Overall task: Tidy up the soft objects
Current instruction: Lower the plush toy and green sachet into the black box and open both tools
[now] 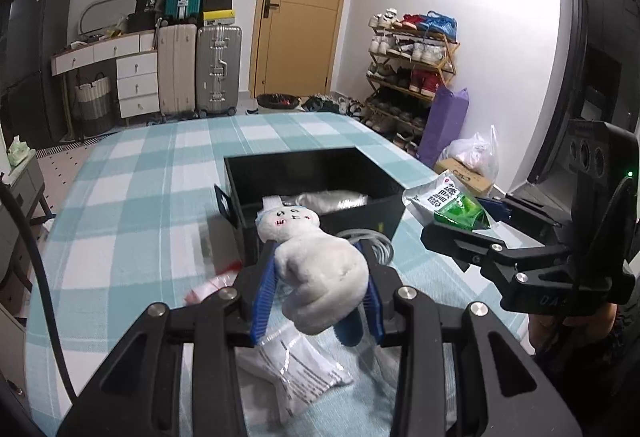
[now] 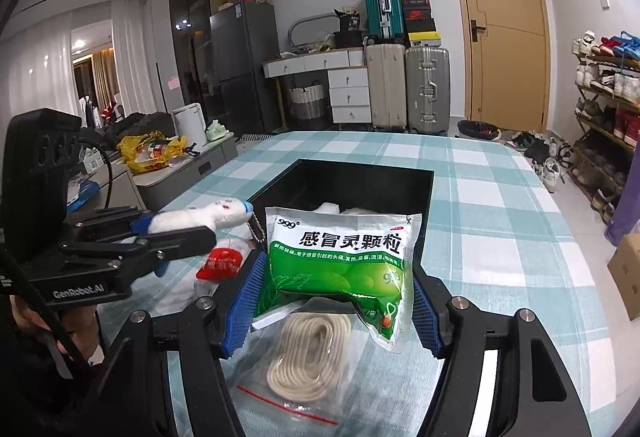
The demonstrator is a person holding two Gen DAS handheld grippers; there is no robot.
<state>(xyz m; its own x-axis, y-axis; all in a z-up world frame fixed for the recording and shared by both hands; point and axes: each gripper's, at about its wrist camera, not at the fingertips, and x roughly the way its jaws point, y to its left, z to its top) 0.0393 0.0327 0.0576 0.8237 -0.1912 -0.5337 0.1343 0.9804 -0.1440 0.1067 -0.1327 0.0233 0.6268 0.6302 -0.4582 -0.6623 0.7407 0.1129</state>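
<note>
Left claw (image 1: 320, 277) clenched on a white plush toy (image 1: 316, 269); blue ribbed pads (image 1: 264, 293) pressed into both flanks of the body. Toy was held clear of the surface (image 1: 140, 197), its stitched face pointing away from the camera toward the black box (image 1: 360, 213), head over the box's near wall. From the right wrist view the same toy (image 2: 208, 215) showed a small ball chain hanging from its head end.

Right claw (image 2: 336, 297) grasped a green-and-white medicine sachet (image 2: 340, 261), printed with "999" and Chinese characters, one pad at each side edge. Sachet was lifted off the surface, upright, in front of the box's near edge (image 2: 280, 189).

Black box was open-topped, standing on the checked teal-and-white cloth roughly mid-surface. White and silvery soft items (image 1: 336, 199) lay inside; could not tell what they were.

Below the right claw, on the cloth near the front edge: a clear zip bag with a coiled cream rope (image 2: 308, 353). To its left, toward the left edge, a red-labelled packet (image 2: 220, 263). Below the left claw: a white printed pouch (image 1: 296, 369), flat on the cloth.

A hand (image 2: 76, 325) gripped the left claw's handle.
</note>
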